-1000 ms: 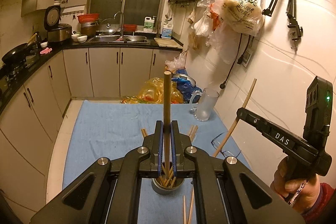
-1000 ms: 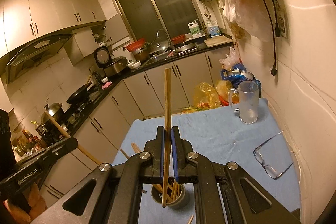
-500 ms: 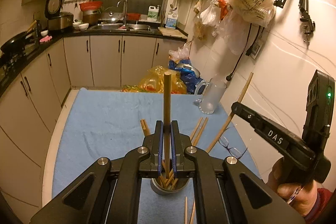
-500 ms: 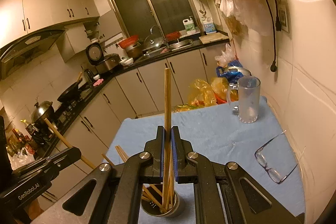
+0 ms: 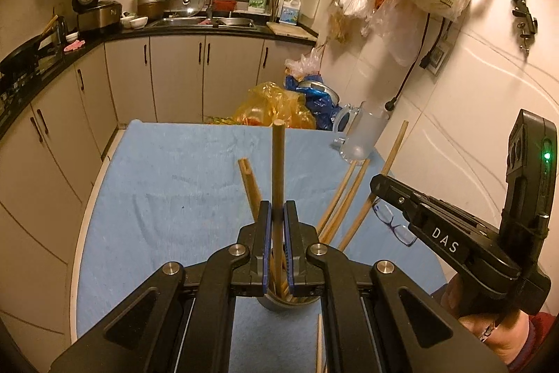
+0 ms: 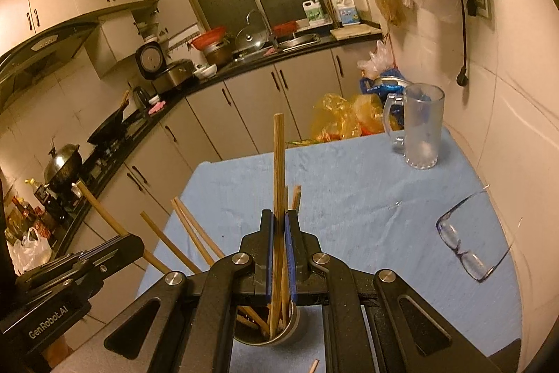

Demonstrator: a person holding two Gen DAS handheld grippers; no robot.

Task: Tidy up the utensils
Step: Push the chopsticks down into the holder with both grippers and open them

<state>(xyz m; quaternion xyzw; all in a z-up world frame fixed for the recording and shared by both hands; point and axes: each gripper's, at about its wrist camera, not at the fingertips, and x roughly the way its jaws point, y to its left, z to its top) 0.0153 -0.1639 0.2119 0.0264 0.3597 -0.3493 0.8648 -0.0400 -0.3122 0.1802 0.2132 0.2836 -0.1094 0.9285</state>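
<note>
My left gripper [image 5: 277, 215] is shut on a wooden chopstick [image 5: 278, 163] that stands upright with its lower end inside a small metal cup [image 5: 279, 303]. My right gripper [image 6: 278, 222] is shut on another wooden chopstick [image 6: 278, 163], lower end in the same cup [image 6: 276, 334]. Several more chopsticks [image 5: 344, 198] lean out of the cup. In the left wrist view the right gripper [image 5: 375, 184] reaches in from the right; in the right wrist view the left gripper [image 6: 136, 242] reaches in from the left. A loose chopstick [image 5: 318, 345] lies on the cloth near the cup.
The table has a blue cloth [image 6: 349, 191]. A glass mug [image 6: 421, 124] stands at its far right corner and a pair of glasses [image 6: 464, 243] lies at the right. A tiled wall runs along the right. Plastic bags [image 5: 279, 107] sit beyond the table's far edge.
Both grippers have come down with their chopsticks, whose lower ends now sit deeper in the cup. The cup and leaning chopsticks look closer and larger.
</note>
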